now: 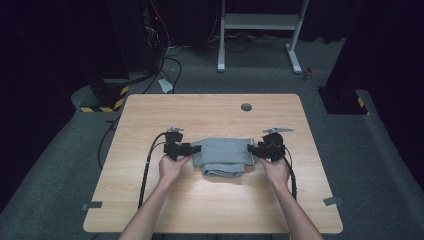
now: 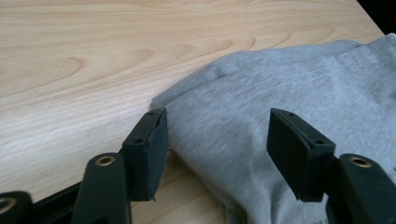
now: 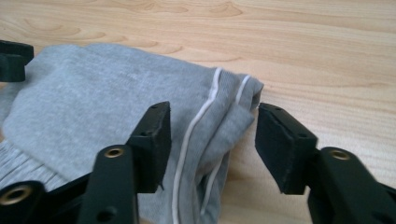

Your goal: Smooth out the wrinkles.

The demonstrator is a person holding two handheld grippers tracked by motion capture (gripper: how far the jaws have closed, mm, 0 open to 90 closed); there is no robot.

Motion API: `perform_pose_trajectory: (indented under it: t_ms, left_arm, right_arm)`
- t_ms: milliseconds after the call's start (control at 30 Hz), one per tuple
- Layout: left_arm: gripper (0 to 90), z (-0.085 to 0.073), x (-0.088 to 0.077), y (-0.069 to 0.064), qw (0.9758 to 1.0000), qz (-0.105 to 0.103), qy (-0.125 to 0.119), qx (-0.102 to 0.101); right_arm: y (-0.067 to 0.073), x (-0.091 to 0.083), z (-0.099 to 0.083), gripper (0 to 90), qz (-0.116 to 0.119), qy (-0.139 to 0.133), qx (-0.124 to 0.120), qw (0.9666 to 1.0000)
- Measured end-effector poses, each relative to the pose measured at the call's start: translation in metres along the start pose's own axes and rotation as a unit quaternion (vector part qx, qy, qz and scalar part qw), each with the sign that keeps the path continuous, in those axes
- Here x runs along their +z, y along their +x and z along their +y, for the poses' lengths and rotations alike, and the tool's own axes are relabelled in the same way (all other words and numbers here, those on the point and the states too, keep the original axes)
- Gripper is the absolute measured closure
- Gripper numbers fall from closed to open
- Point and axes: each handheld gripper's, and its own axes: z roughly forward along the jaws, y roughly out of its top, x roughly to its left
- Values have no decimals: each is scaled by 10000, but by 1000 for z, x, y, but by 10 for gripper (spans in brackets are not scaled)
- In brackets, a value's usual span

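A folded grey garment [image 1: 223,156] lies in the middle of the wooden table [image 1: 210,210]. My left gripper [image 1: 195,148] hovers at the garment's left edge. In the left gripper view its jaws stand open above the grey fabric [image 2: 289,79], gripping nothing [image 2: 217,147]. My right gripper [image 1: 251,148] is at the garment's right edge. Its jaws are open too [image 3: 210,140], over a fold with white piping [image 3: 196,123], not pinching it. The other gripper's jaw tip [image 3: 14,58] peeks in at the far side of the cloth.
A round grey grommet [image 1: 246,107] sits in the table near its far edge. Tape pieces [image 1: 332,201] mark the table's front corners. Beyond the table stand a white frame [image 1: 260,30] and black stands with yellow-black striped bases [image 1: 105,102].
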Motion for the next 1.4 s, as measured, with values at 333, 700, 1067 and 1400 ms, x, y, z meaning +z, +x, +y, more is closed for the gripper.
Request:
perform_pose_trajectory:
  t_ms: [333, 700, 1067, 1400]
  left_arm:
    - [837, 6, -3, -8, 9993, -280, -21, 251]
    - [853, -2, -36, -20, 9949, -720, -511, 494]
    - [852, -40, -58, -33, 9897, -1020, -563, 827]
    - [850, -75, -55, -32, 9908, -909, -249, 974]
  right_arm:
    - [3, -1, 0, 812, 108, -26, -317, 9994]
    - [18, -23, -6, 820, 144, -417, -903, 9949]
    - [25, -46, -41, 824, 407, -755, -1148, 9897]
    - [23, -45, -82, 826, 462, -454, -1117, 9916]
